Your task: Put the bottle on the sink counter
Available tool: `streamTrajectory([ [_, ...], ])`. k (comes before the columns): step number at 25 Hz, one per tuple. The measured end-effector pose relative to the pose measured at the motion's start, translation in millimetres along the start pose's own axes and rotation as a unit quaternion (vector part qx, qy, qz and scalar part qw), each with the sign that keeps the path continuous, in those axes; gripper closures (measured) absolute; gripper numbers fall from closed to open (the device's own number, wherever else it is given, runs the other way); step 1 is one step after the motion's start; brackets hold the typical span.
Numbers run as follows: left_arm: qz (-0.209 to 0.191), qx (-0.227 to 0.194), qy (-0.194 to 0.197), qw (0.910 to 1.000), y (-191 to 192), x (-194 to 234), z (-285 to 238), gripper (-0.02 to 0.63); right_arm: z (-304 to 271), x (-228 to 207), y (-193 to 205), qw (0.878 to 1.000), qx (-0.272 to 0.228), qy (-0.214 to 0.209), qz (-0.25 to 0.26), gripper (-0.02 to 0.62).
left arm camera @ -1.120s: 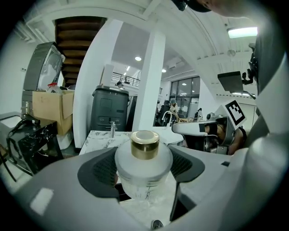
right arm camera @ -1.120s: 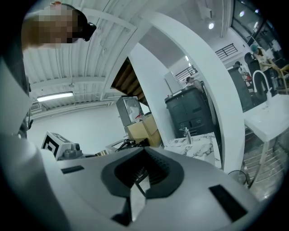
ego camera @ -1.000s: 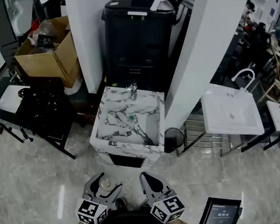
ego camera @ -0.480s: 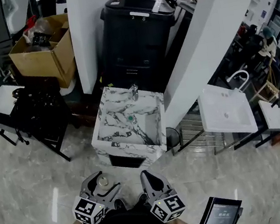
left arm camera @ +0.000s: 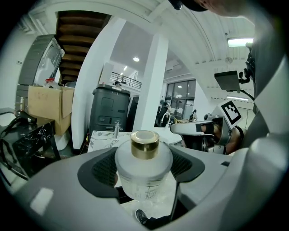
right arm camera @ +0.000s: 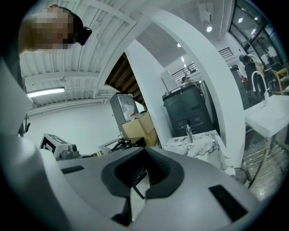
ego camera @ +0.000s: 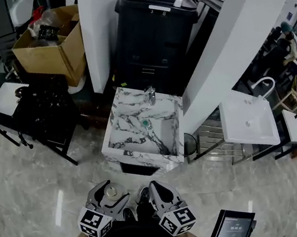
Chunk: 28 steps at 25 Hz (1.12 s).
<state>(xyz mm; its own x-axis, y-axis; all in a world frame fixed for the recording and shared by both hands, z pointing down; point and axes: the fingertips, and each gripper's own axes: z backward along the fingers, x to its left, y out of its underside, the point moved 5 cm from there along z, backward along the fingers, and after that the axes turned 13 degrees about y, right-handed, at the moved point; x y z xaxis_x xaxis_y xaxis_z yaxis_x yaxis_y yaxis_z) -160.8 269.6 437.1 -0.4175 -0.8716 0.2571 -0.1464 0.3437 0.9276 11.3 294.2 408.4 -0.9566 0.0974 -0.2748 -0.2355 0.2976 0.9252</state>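
Note:
A frosted glass bottle [left arm camera: 143, 168] with a gold cap sits upright between the jaws of my left gripper [left arm camera: 143, 173], which is shut on it. In the head view the bottle [ego camera: 112, 192] shows inside the left gripper [ego camera: 109, 194] at the bottom, near my body. My right gripper [ego camera: 158, 192] is beside it, shut and empty, its jaws [right arm camera: 141, 179] pressed together. The marble sink [ego camera: 144, 127] with its faucet [ego camera: 150, 94] stands ahead on the floor, in front of both grippers. The sink counter [left arm camera: 104, 137] shows beyond the bottle in the left gripper view.
A black bin [ego camera: 153, 31] stands behind the sink between white pillars. A cardboard box [ego camera: 49, 44] and a black chair [ego camera: 45, 114] are to the left. A white basin [ego camera: 248, 118] on a stand is at the right. A tablet [ego camera: 233, 227] is at bottom right.
The view has shifted slightly; the sink sits a little lower and closer in the frame. Both grippers keep their place, the left still holding the bottle.

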Motion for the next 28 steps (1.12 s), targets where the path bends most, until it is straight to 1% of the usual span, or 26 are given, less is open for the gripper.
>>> streamTrajectory([
  [3, -0.003, 0.010, -0.013, 0.9999, -4.3, 8.5, -5.8, 0.267, -14.3, -3.2, -3.5, 1.000, 0.002, -0.013, -0.003, 0.600],
  [6, 0.001, 0.006, -0.023, 0.9997, -12.6, 19.4, -13.8, 0.267, -29.7, -8.8, -7.1, 1.000, 0.007, -0.023, -0.007, 0.600],
  [14, 0.011, 0.009, -0.028, 0.9995, -31.9, 52.9, -57.7, 0.267, -78.9, -38.6, -18.0, 0.999, 0.029, -0.033, -0.010, 0.600],
  [19, 0.001, -0.006, -0.045, 0.9989, -48.1, 73.9, -84.3, 0.267, -108.2, -58.1, -34.5, 0.998, 0.031, -0.046, -0.011, 0.600],
  [23, -0.002, -0.010, -0.061, 0.9981, -61.8, 85.4, -101.4, 0.267, -128.3, -70.7, -45.5, 0.997, 0.032, -0.063, -0.011, 0.600],
  [28, 0.009, -0.009, -0.077, 0.9969, -67.5, 92.3, -114.7, 0.267, -146.3, -82.2, -50.1, 0.996, 0.041, -0.080, -0.014, 0.600],
])
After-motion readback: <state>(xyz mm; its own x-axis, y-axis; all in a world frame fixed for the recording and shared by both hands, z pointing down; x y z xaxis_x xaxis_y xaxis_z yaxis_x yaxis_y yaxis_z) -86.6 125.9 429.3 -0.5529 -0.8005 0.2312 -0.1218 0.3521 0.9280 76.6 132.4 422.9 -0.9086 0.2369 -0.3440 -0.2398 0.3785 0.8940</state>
